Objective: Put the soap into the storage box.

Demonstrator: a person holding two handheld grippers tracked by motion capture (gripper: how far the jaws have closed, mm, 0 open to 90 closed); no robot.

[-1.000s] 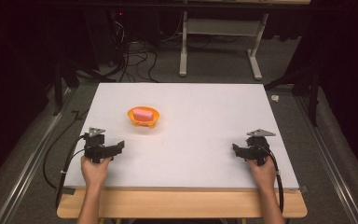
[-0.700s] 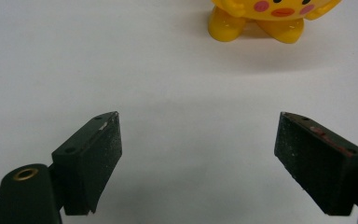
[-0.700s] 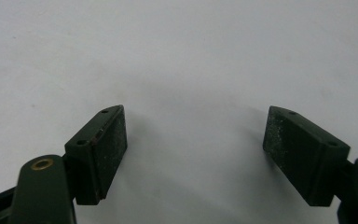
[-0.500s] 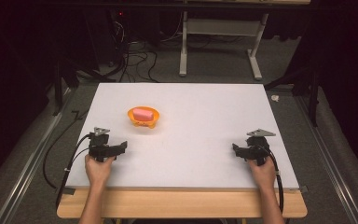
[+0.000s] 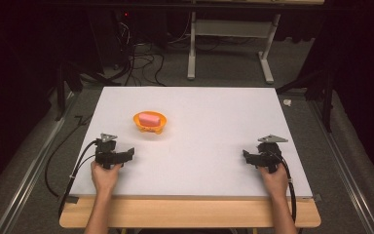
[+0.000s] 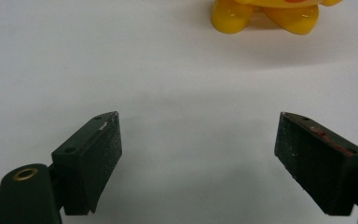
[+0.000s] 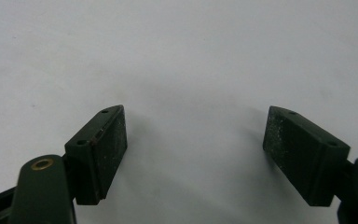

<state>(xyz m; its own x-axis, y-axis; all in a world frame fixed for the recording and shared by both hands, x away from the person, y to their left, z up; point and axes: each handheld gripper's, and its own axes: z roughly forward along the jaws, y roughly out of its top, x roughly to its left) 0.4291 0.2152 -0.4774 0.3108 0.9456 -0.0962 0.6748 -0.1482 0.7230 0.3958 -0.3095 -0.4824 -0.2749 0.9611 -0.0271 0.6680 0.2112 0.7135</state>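
Orange bowl (image 5: 149, 122) on the white desk (image 5: 209, 131), sitting in the left half, about midway between the far edge and the near edge, with a pink block (image 5: 149, 118) lying inside it. Your left gripper (image 5: 126, 155) rests low on the desk towards the near left corner, its tips pointing across to the right, and the bowl stands beyond it, near but clearly apart. In the left gripper view the left claw (image 6: 198, 154) is spread wide, both black jaws well separated with bare white desk between them, nothing held, and the bowl's yellow-orange feet (image 6: 265, 16) show at the top edge ahead of the tips. Over by the near right corner your right gripper (image 5: 247, 157) rests on the desk too, tips pointing inwards to the left. The right gripper view has that claw (image 7: 196, 149) just as wide apart, gripping nothing, plain desk between the pads. The two grippers face each other, well apart.
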